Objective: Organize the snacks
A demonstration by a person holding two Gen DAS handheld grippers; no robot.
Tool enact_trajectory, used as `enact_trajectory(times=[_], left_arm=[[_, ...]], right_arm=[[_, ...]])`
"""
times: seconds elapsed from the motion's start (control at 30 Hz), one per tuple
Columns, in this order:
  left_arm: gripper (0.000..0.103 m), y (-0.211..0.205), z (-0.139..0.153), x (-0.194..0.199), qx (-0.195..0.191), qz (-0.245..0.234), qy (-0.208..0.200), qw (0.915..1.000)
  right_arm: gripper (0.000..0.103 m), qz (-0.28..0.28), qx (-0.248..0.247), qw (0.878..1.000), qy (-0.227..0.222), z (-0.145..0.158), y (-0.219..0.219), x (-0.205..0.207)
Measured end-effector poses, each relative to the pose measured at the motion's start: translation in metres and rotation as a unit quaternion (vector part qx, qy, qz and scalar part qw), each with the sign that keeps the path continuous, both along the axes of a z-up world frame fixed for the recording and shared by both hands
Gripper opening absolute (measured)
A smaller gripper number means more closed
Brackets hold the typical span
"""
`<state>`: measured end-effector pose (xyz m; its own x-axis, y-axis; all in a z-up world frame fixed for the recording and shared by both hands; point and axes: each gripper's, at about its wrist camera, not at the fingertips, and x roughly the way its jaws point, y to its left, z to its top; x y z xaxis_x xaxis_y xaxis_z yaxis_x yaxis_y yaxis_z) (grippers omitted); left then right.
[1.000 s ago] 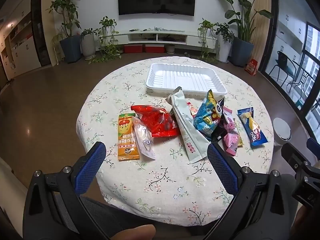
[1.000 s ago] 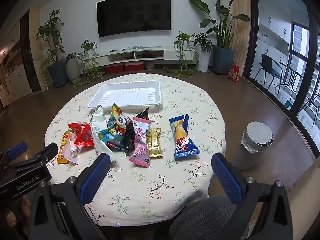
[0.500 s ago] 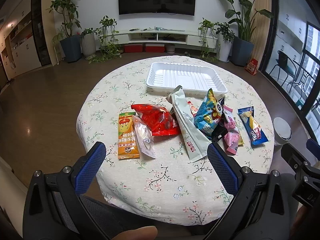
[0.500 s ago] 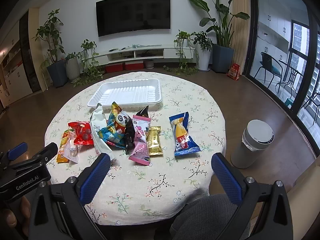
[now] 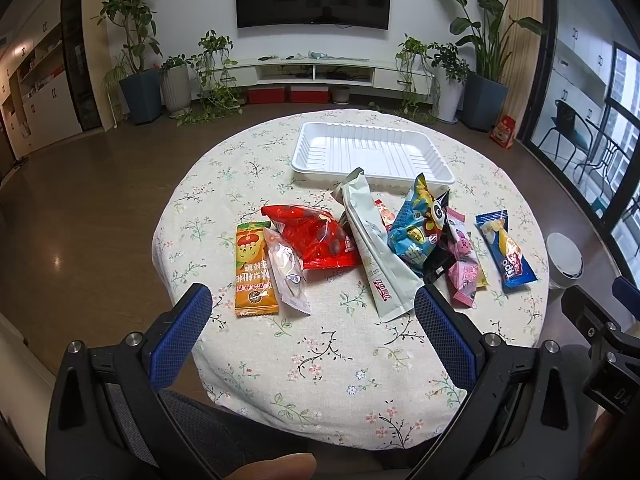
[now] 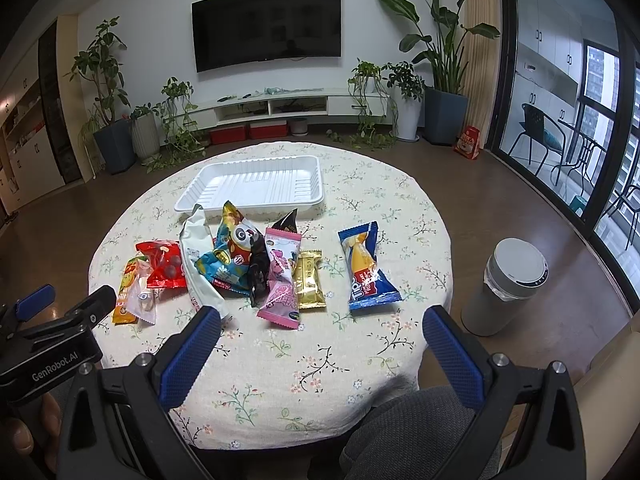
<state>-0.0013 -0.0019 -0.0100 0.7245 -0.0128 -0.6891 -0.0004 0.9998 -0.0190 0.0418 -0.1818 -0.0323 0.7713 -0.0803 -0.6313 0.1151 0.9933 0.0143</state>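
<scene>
Several snack packets lie in a row on the round floral table (image 5: 320, 352): an orange packet (image 5: 253, 268), a clear one (image 5: 286, 272), a red bag (image 5: 316, 236), a long white pouch (image 5: 376, 248), a blue panda bag (image 5: 416, 228), a pink packet (image 5: 464, 268), a gold bar (image 6: 308, 280) and a blue bar (image 5: 506, 250) (image 6: 366, 268). An empty white tray (image 5: 368, 152) (image 6: 256, 186) sits behind them. My left gripper (image 5: 316, 320) and right gripper (image 6: 320, 340) are both open and empty, held above the table's near edge.
A grey bin (image 6: 508, 284) stands on the floor right of the table. A TV, a low shelf and potted plants line the far wall. Glass doors are at the right. My knee (image 6: 412, 432) is under the near table edge.
Both grippers have edged slightly nearer to the table; the snacks and tray have not moved.
</scene>
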Motion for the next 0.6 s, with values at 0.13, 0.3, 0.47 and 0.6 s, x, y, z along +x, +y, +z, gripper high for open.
enact_trajectory(times=[0.13,0.3,0.47,0.6], left_arm=[[0.103,-0.0002,-0.0001,0.0,0.001,0.0,0.0,1.0],[0.103,-0.0003,-0.0003,-0.0001,0.001,0.0,0.0,1.0],[0.103,0.0,-0.0001,0.0001,0.0,0.0,0.001,1.0],[0.103,0.0,-0.0013,-0.0003,0.0,0.0,0.001,1.0]], right_arm=[[0.103,0.0,0.0,1.0,0.0,-0.0004,0.0001,0.0002],[0.103,-0.001,0.0,1.0,0.0,-0.0007,0.0002,0.0003],[0.103,0.0,0.0,1.0,0.001,-0.0014,0.0001,0.0003],[0.103,0.0,0.001,1.0,0.001,-0.0021,0.0,0.0003]])
